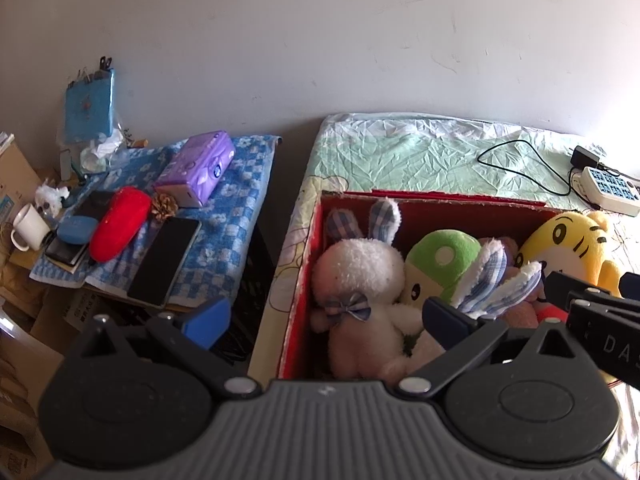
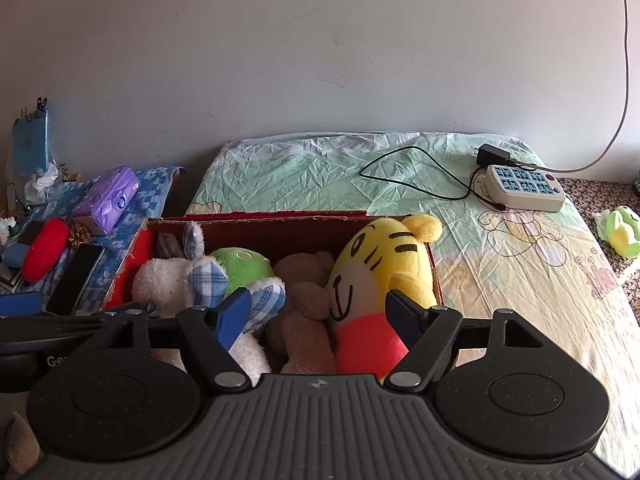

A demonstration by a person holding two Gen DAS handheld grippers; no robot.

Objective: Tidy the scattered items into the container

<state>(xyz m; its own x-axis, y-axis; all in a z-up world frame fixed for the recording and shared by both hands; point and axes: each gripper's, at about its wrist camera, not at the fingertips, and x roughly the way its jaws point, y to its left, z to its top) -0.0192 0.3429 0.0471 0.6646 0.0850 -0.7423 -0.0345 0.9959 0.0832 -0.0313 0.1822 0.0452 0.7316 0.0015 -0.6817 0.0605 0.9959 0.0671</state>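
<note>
One red box (image 2: 276, 227) on the bed, four plush toys in it: a white rabbit (image 2: 168, 282), a green one (image 2: 244, 266), a brown one (image 2: 306, 292), a yellow tiger (image 2: 384, 256). One more green toy (image 2: 622, 231) lies apart. One power strip (image 2: 524, 187), one charger (image 2: 494, 155). On the bench: one tissue pack (image 1: 198, 168), one phone (image 1: 166, 260), one mug (image 1: 28, 227).

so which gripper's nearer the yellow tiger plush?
Right. The right gripper is open with the yellow tiger plush between its fingers. The left gripper hangs open at the red box's other end, by the white bunny.
</note>
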